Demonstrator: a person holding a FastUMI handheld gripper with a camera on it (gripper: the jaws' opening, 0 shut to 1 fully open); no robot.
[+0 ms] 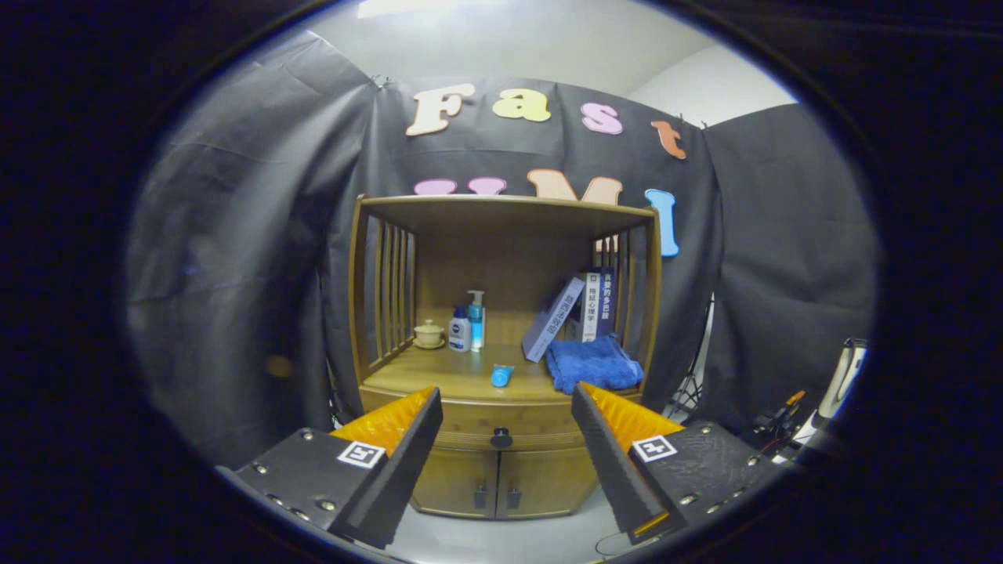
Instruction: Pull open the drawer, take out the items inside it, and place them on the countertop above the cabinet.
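Observation:
A wooden cabinet (501,329) stands ahead against the black cloth wall. Its drawer (501,427) is closed, with a dark round knob (501,439) at its middle. My gripper (505,407) is open, some way short of the cabinet, and nothing lies between its fingers. The knob shows in the gap between the two orange-and-black fingers (407,427). The countertop (462,376) above the drawer carries a small blue tube (501,376) near its front edge and a folded blue towel (592,364) at the right. The drawer's inside is hidden.
At the back of the countertop stand a small lidded cup (429,334), a dark blue bottle (460,330), a pump bottle (476,319) and leaning books (576,313). Two small doors (497,482) sit below the drawer. Cables and gear (791,415) lie at the right.

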